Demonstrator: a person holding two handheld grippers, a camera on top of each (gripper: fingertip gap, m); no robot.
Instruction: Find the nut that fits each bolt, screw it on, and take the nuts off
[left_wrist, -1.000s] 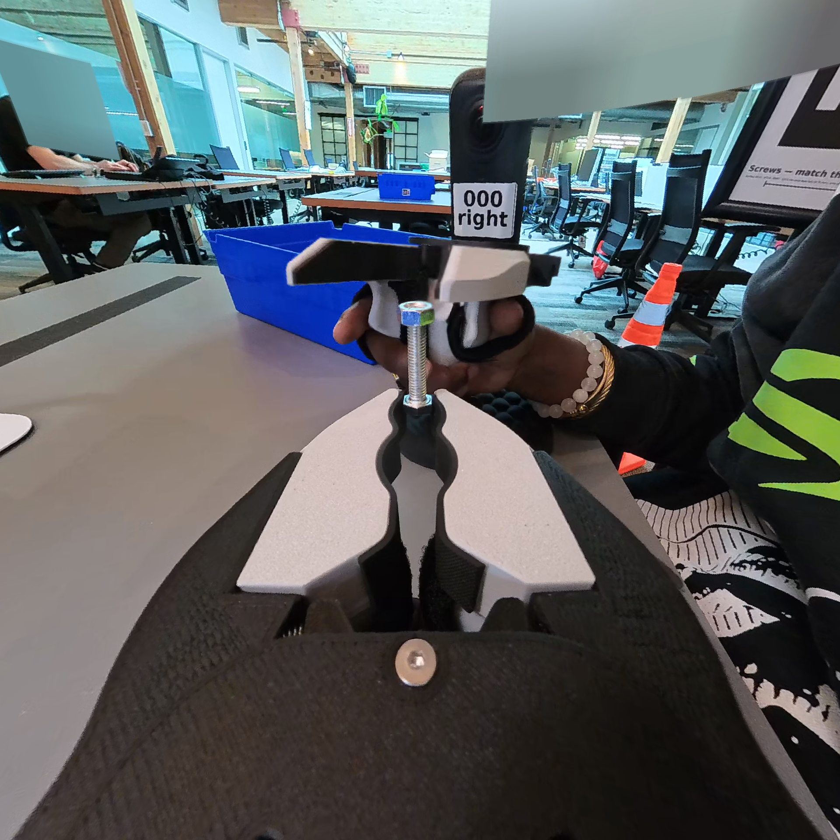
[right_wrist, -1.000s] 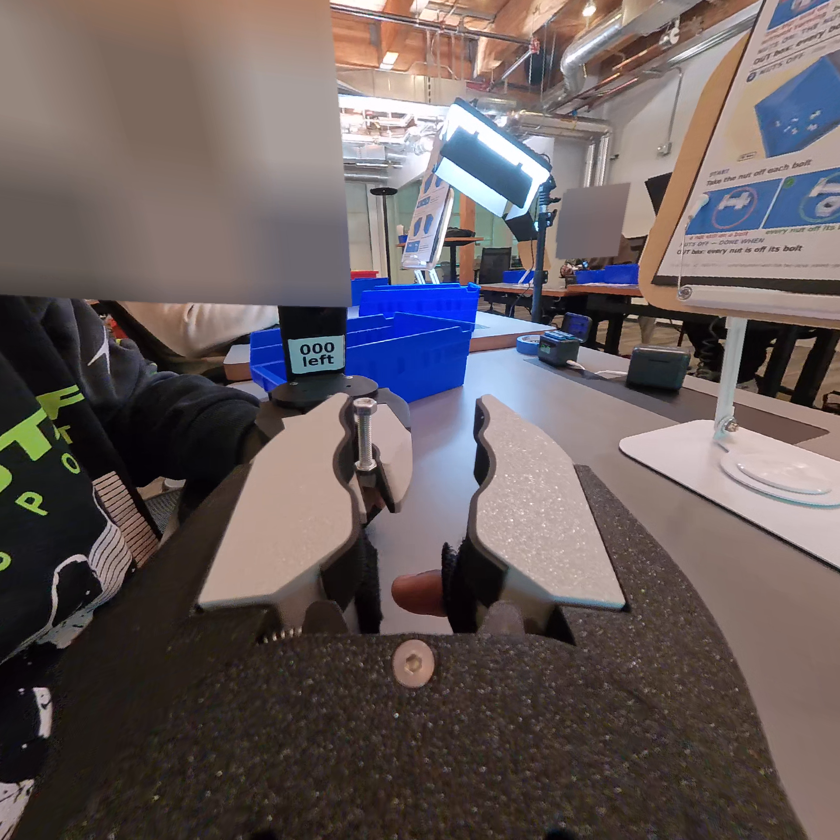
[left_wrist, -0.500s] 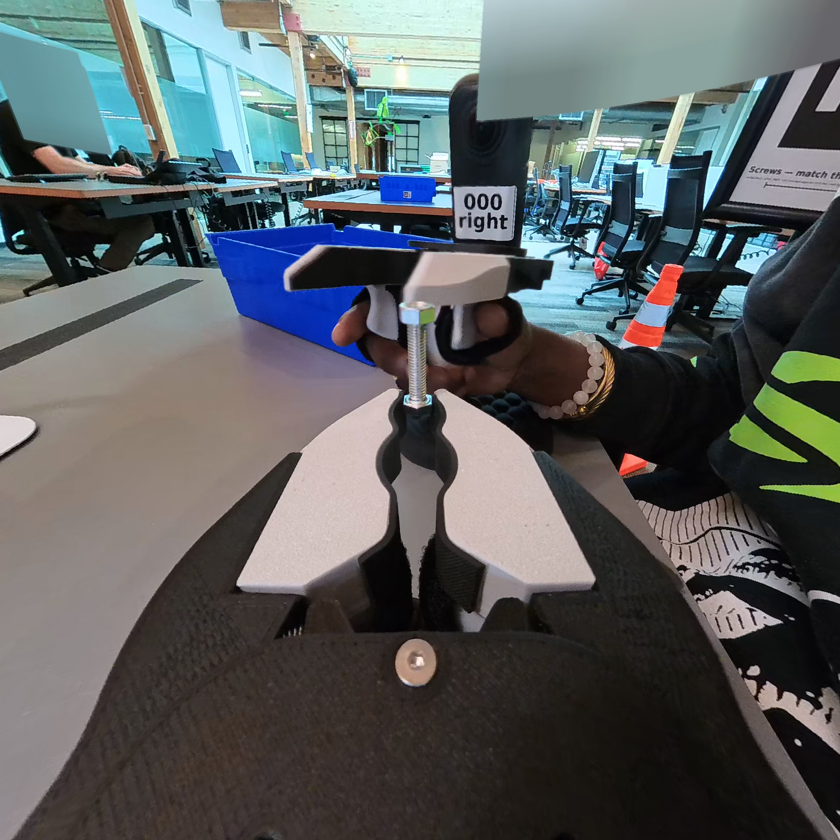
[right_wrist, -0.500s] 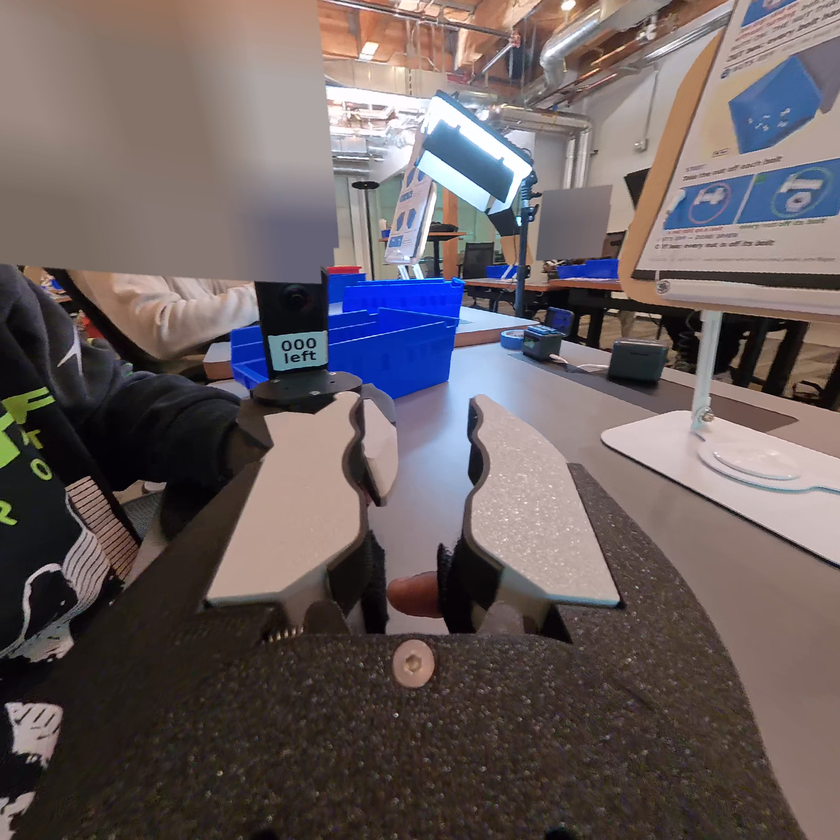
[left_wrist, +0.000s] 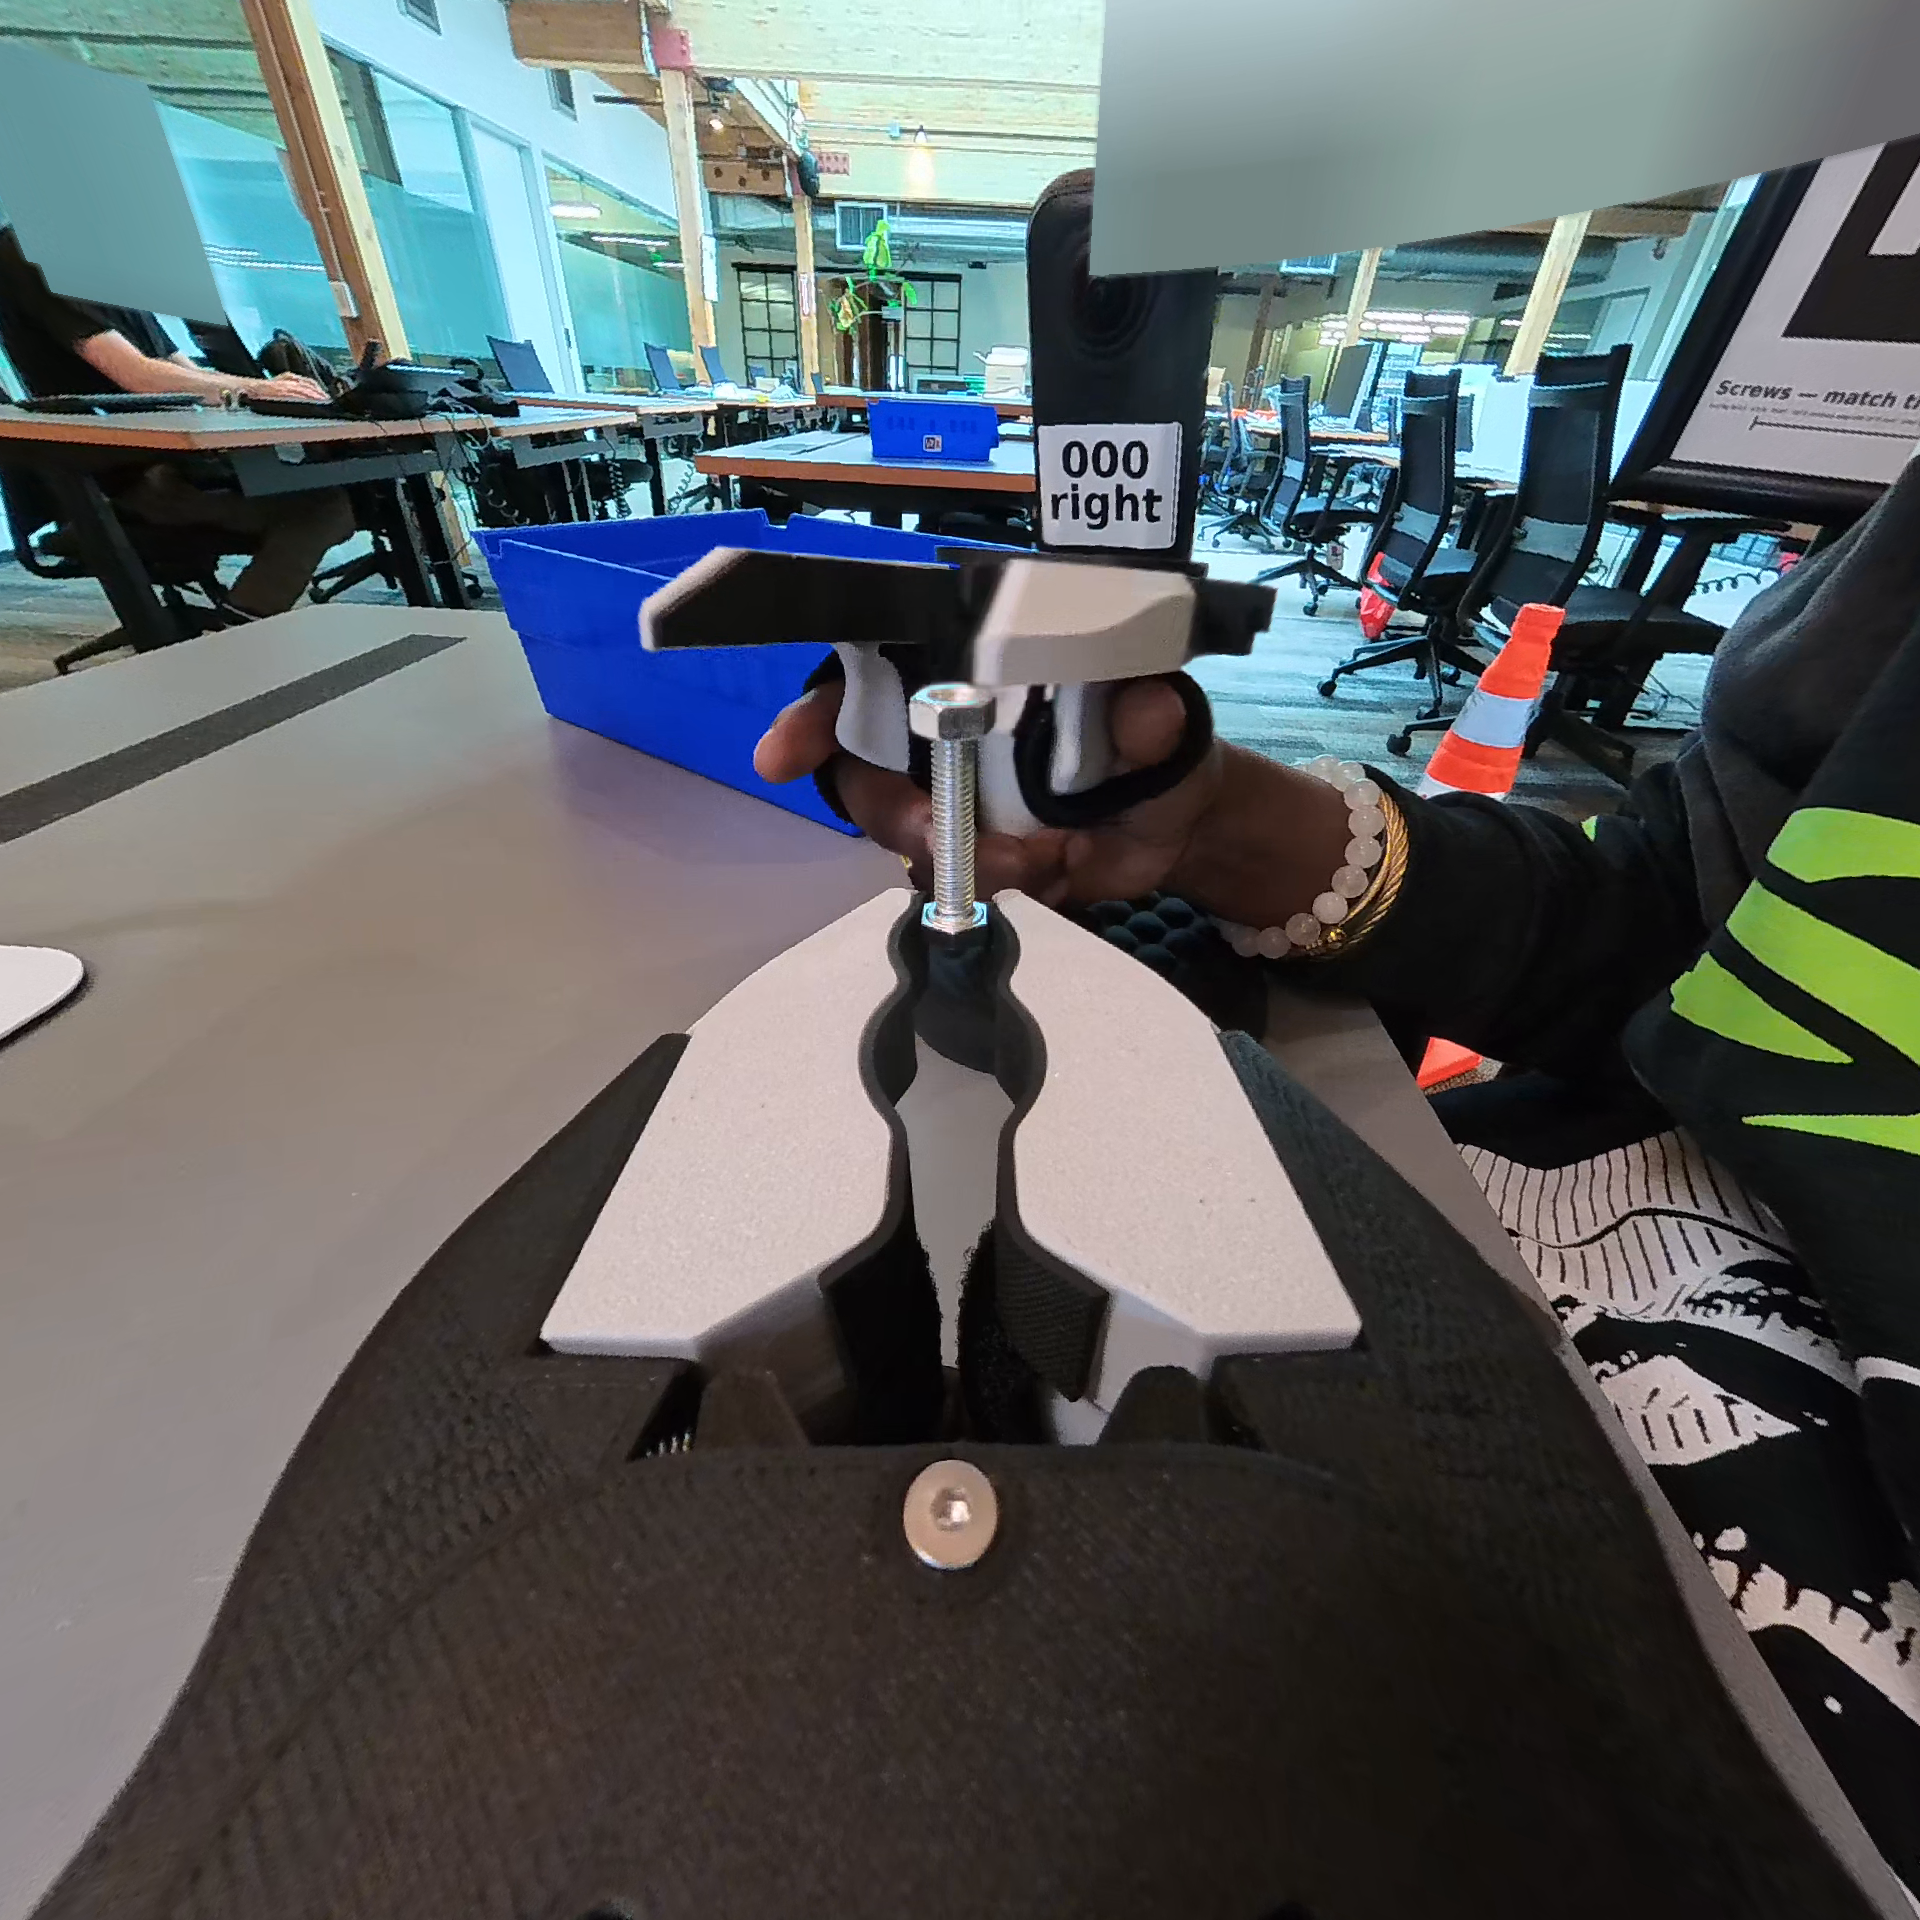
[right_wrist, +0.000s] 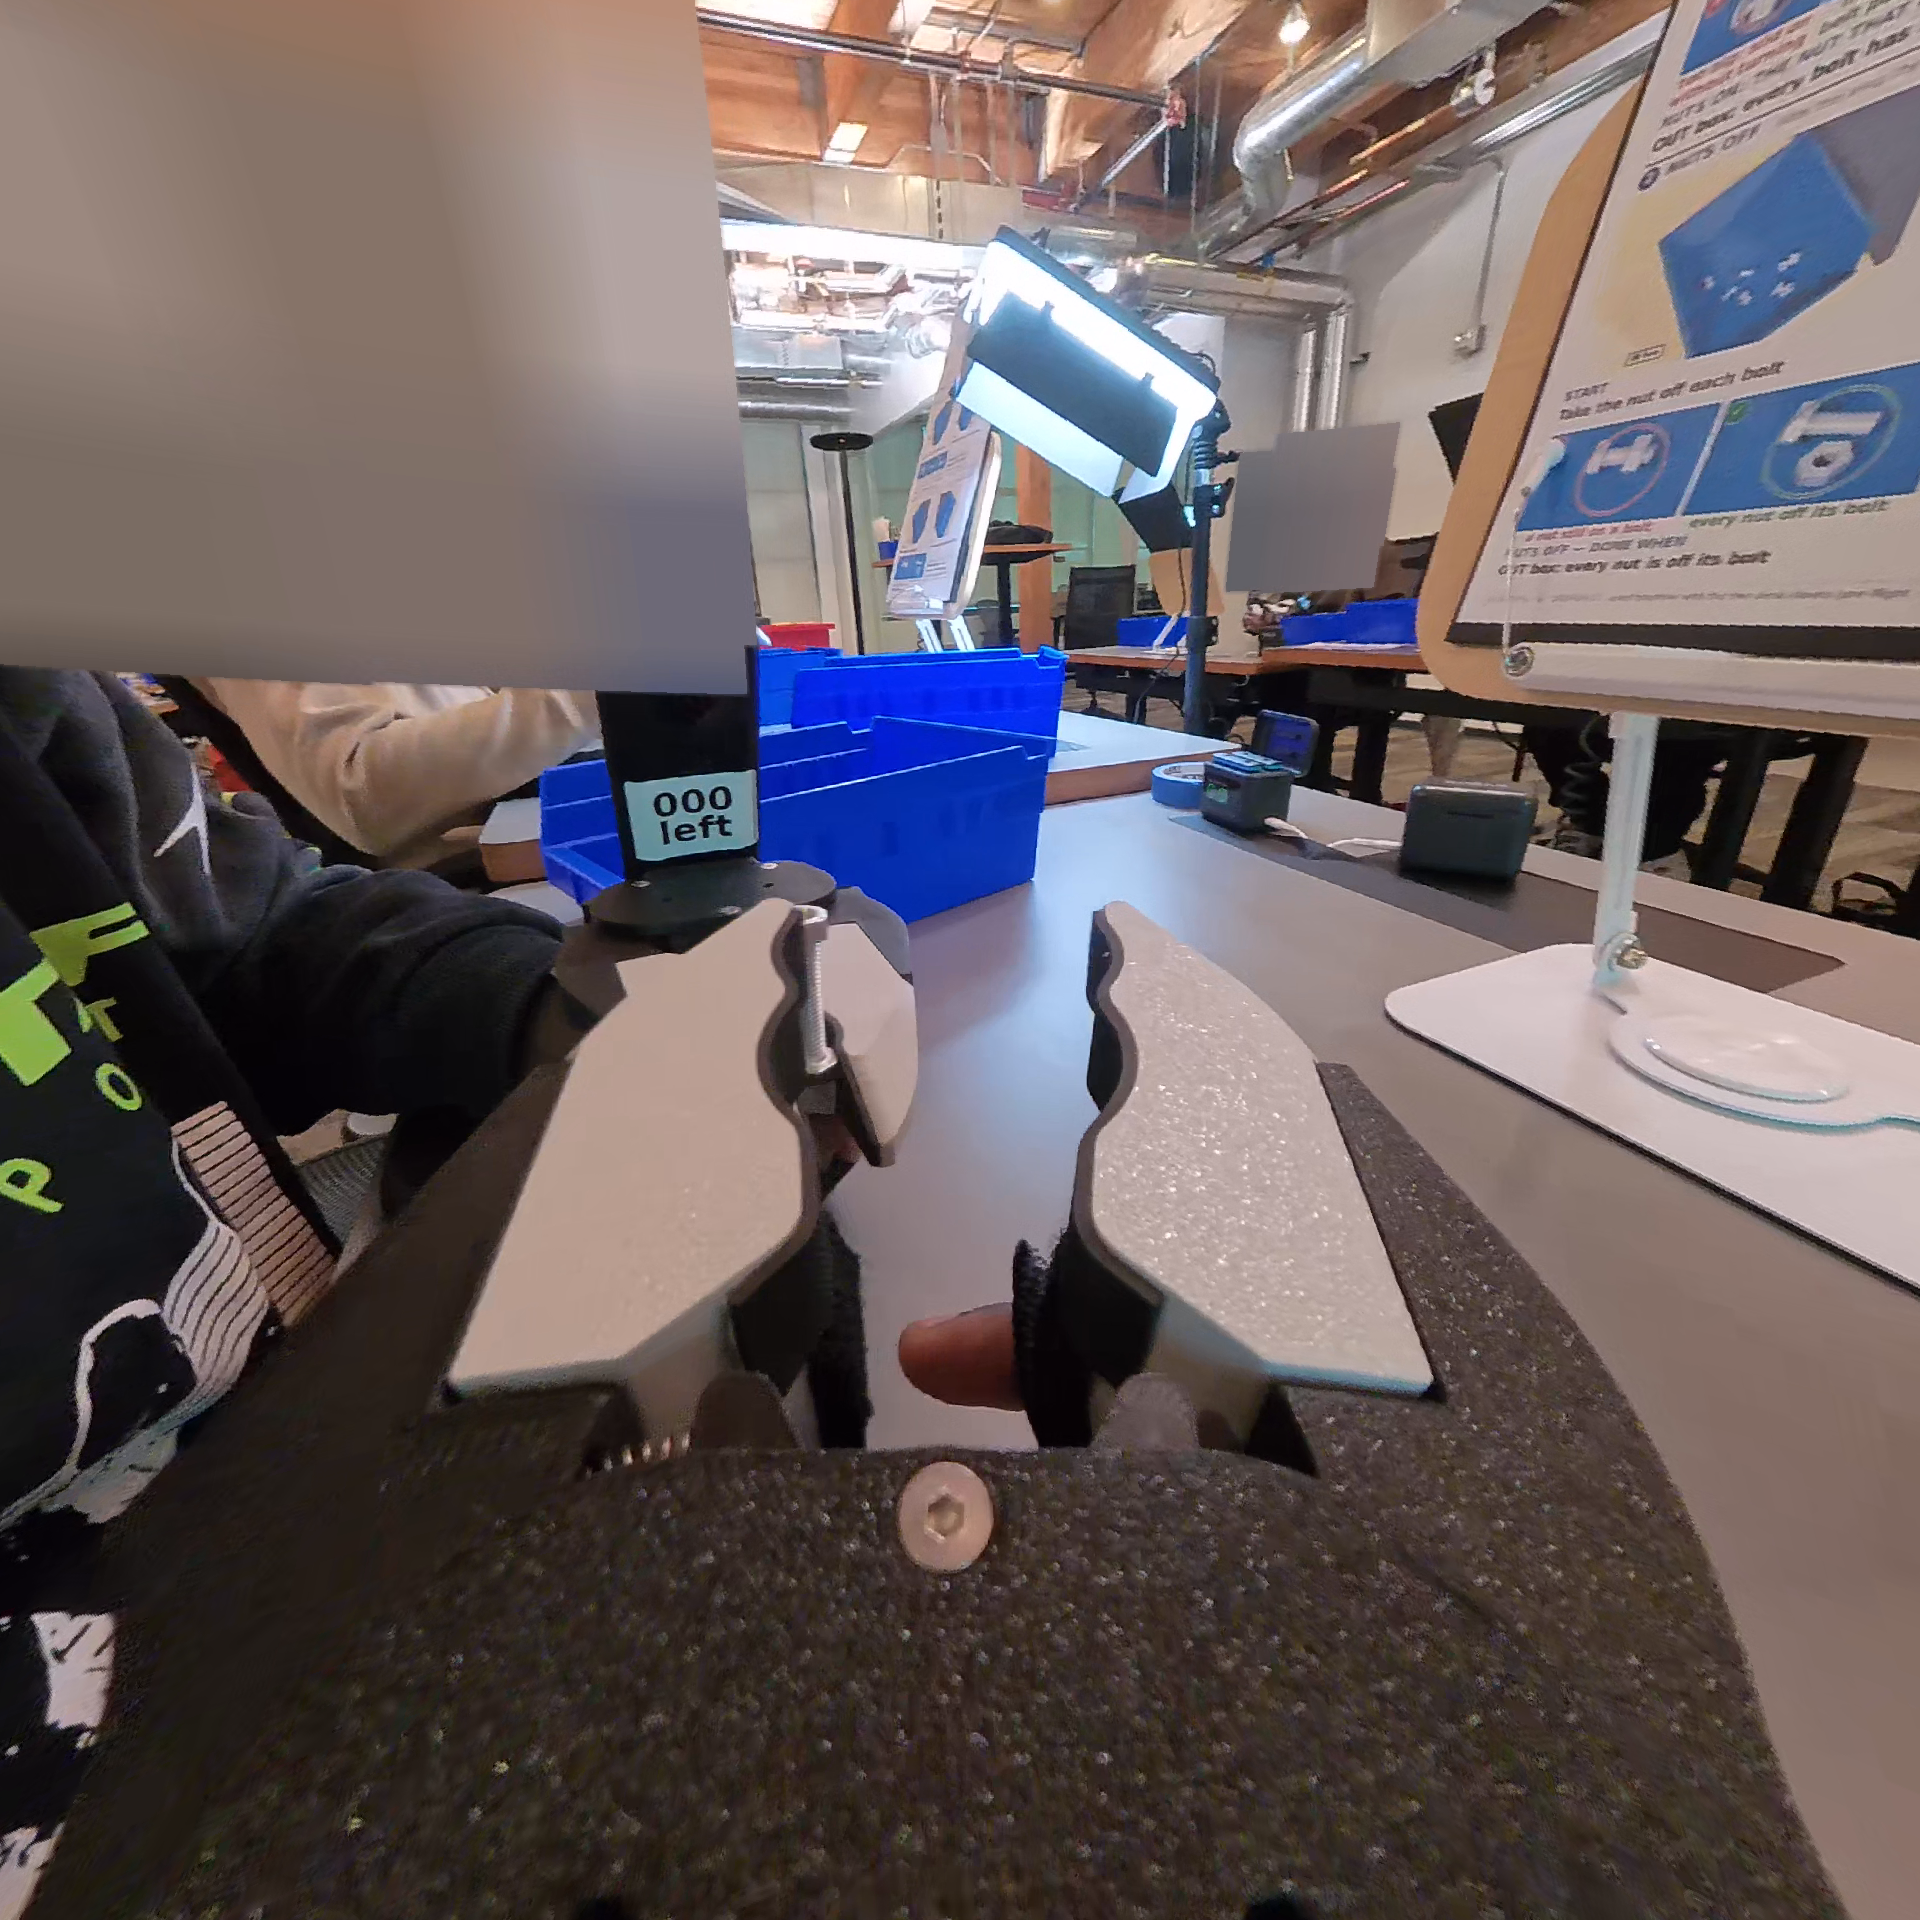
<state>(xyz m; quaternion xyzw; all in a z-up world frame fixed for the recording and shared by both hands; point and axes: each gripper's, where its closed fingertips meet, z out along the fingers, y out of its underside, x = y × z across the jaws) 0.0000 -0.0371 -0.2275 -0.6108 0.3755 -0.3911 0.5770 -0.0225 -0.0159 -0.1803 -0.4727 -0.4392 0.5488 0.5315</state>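
A silver bolt (left_wrist: 953, 800) stands upright, head up, with a nut (left_wrist: 956, 914) on its lower end. My left gripper (left_wrist: 956, 912) is shut on that lower end, right at the nut. My right gripper (left_wrist: 935, 623) hovers just behind and above the bolt head, a hand wrapped around its handle. In the right wrist view my right gripper (right_wrist: 945, 935) is open and empty. The left gripper (right_wrist: 862, 997) shows past the right gripper's left finger (right_wrist: 675, 1091), holding the bolt (right_wrist: 814, 987).
The grey table (left_wrist: 312, 935) carries a blue bin (left_wrist: 644, 634) behind the grippers. More blue bins (right_wrist: 894, 810) stand farther back. A white stand base (right_wrist: 1662, 1060) holding an instruction board is on the right. Small dark devices (right_wrist: 1465, 831) sit beyond. An orange cone (left_wrist: 1496, 707) stands on the floor. The gap from one gripper's tips to the other's is roughly 5 cm.
My right gripper swayed slightly beside the bolt and stays open. The bolt slipped behind its left finger and shows again now. My left gripper holds the bolt still.
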